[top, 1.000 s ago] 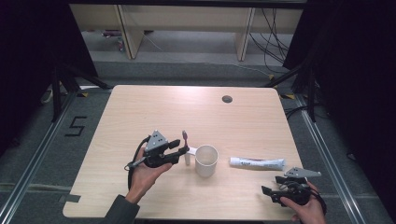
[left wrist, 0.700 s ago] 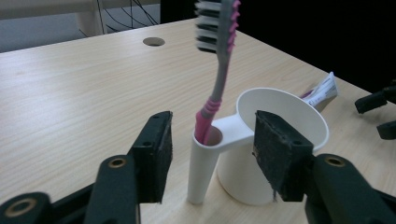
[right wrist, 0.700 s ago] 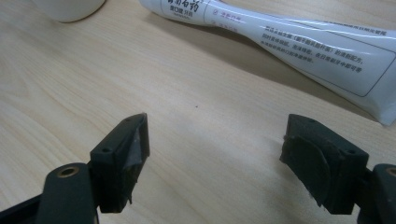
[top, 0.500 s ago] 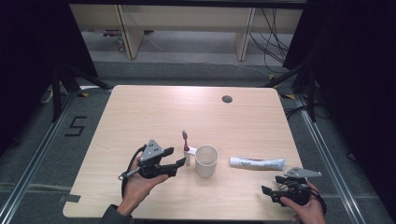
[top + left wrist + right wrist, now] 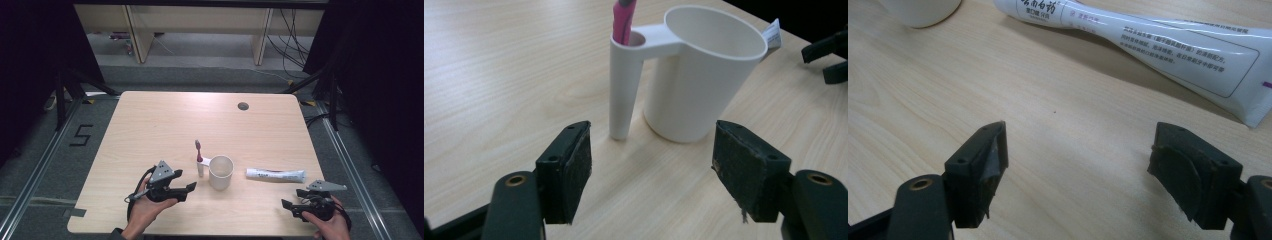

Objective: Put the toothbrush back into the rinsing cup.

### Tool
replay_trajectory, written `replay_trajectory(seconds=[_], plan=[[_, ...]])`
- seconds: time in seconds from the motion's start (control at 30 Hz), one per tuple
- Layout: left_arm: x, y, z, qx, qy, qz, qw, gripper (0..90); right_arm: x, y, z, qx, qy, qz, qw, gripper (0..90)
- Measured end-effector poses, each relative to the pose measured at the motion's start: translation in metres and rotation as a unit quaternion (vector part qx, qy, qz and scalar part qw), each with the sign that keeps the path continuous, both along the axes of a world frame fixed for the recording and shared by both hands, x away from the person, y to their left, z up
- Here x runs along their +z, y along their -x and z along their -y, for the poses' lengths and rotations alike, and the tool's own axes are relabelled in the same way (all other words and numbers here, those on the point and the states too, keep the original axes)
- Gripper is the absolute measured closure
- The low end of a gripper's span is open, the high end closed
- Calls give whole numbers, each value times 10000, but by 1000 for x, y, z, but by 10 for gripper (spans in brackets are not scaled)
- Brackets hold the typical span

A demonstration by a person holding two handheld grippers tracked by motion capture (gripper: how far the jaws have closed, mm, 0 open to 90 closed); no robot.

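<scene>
Near the front edge of the wooden table (image 5: 165,125), left of its middle, the left gripper (image 5: 191,187) is held low in the person's left hand (image 5: 145,210), its jaws spread wide with nothing between them. It points toward the white cup (image 5: 220,171), which stands just right of it, close but apart. In the left gripper view the cup (image 5: 704,75) rises between and beyond the two black pads (image 5: 574,170), upright, with a narrow white tube holder (image 5: 624,85) joined to its rim by a short bridge. A pink toothbrush (image 5: 623,20) stands in that holder; in the high view the toothbrush (image 5: 198,150) sticks up above the cup's rim on its left side.

Right of the cup, a white toothpaste tube (image 5: 275,175) lies flat on the surface, lengthwise along the front edge, near the cup but not touching it. The right gripper (image 5: 285,204) sits at the front right corner in the person's right hand (image 5: 330,225), also wide open and holding nothing. In the right gripper view the toothpaste tube (image 5: 1158,45) lies across the top, beyond the jaws and clear of them, with bare wood between the pads.

A small round dark grommet (image 5: 243,106) sits in the surface near the far edge, right of centre.
</scene>
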State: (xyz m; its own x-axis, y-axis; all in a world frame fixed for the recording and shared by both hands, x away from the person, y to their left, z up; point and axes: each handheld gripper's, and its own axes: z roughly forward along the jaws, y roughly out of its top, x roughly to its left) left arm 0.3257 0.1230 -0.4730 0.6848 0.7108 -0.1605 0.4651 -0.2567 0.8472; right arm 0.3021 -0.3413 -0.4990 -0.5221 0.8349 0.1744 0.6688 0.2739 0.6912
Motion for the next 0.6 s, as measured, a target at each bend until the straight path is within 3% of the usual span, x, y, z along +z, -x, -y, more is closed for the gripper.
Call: replay_trajectory(seconds=[0.17, 0.2, 0.23, 0.27, 0.4, 0.47, 0.6], plan=[[-7, 6, -2, 26, -86, -47, 9999, 277, -2, 1, 0, -48, -86, -123, 9999, 236], [-8, 7, -2, 32, -85, -65, 9999, 269, -2, -1, 1, 12, -2, -43, 10000, 236], [-9, 8, -3, 7, -193, -85, 9998, 263, -1, 1, 0, -96, -130, -185, 9997, 236], [-11, 9, -2, 32, -128, -106, 9999, 259, -1, 1, 0, -76, -130, -132, 9998, 236], [-16, 13, -3, -4, -226, -166, 9996, 238, -2, 1, 0, -91, -126, -179, 9997, 235], [-20, 14, -2, -3, -308, -173, 9994, 227, -3, -1, 2, 30, -31, -8, 10000, 236], [-26, 17, -7, -11, -463, -236, 9986, 209, -1, 2, 0, -102, -115, -154, 9998, 235]])
